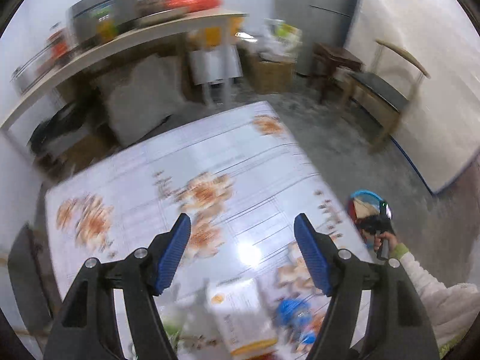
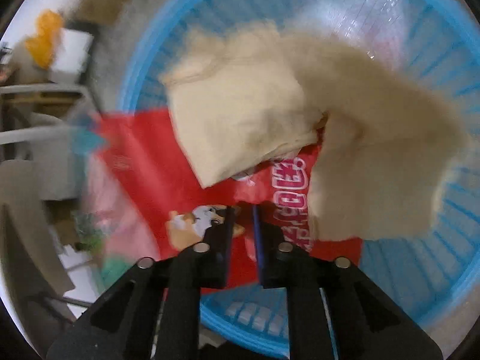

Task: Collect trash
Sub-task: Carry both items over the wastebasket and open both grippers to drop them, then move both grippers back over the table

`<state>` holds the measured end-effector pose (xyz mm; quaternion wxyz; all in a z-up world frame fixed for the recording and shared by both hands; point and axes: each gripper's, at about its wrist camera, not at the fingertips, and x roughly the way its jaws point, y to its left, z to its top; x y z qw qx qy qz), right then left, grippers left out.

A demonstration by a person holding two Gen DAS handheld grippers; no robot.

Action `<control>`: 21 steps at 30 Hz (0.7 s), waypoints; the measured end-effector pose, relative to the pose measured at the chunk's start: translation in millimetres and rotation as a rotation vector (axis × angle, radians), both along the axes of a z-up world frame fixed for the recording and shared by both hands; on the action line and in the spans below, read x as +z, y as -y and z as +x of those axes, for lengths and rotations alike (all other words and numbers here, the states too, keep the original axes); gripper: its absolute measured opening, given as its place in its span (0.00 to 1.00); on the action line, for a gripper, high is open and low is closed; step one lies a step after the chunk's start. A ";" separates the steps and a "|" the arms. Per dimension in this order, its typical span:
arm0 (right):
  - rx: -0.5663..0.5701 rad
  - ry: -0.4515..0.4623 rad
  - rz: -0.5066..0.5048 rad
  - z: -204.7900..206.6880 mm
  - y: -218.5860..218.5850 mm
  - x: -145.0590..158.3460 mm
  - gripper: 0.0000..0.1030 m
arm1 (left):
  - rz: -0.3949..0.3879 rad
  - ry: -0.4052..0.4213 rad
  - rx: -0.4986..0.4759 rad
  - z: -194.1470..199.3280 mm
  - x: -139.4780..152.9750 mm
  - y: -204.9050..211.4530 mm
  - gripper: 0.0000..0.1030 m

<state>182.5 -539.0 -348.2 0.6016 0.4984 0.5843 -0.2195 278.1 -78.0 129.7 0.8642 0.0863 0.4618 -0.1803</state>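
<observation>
Trash in blue basket (image 2: 444, 282): tan paper (image 2: 240, 120), red wrapper (image 2: 144, 156).
Right gripper (image 2: 243, 210) closed, empty, above it; left gripper (image 1: 242, 222) apart over table (image 1: 270, 162).

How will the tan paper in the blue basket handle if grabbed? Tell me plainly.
The tan paper is probably floppy: it lies creased and folded over a red wrapper in the blue basket. It looks light for its size, a thin sheet draped loosely. It may crumple or tear rather than lift flat, since its edges already look ragged, though blur limits this.
</observation>
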 end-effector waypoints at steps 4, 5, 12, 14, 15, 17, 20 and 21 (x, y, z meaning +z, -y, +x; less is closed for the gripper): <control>-0.016 -0.006 0.025 19.4 9.1 -30.6 0.03 | 0.031 0.000 0.116 -12.7 -5.9 -42.0 0.67; -0.013 -0.020 0.028 23.9 11.2 -36.9 0.03 | 0.036 -0.006 0.136 -14.6 -7.6 -50.0 0.67; -0.063 -0.059 0.050 37.4 21.4 -69.1 0.00 | 0.048 -0.031 0.233 -18.2 -24.8 -88.4 0.67; -0.058 -0.066 0.059 36.9 23.1 -70.6 0.00 | 0.037 -0.037 0.243 -16.3 -27.4 -91.8 0.67; -0.054 -0.077 0.056 36.1 24.0 -69.1 0.00 | 0.030 -0.039 0.244 -15.6 -28.1 -92.2 0.67; -0.036 -0.087 0.036 33.6 25.3 -59.1 0.06 | 0.015 -0.037 0.239 -16.5 -29.3 -92.2 0.67; 0.002 -0.040 -0.029 26.5 21.3 -23.3 0.37 | -0.009 -0.033 0.230 -18.6 -29.7 -92.5 0.67; 0.025 -0.023 -0.062 22.8 18.3 -7.3 0.40 | -0.018 -0.031 0.226 -19.2 -29.4 -92.8 0.67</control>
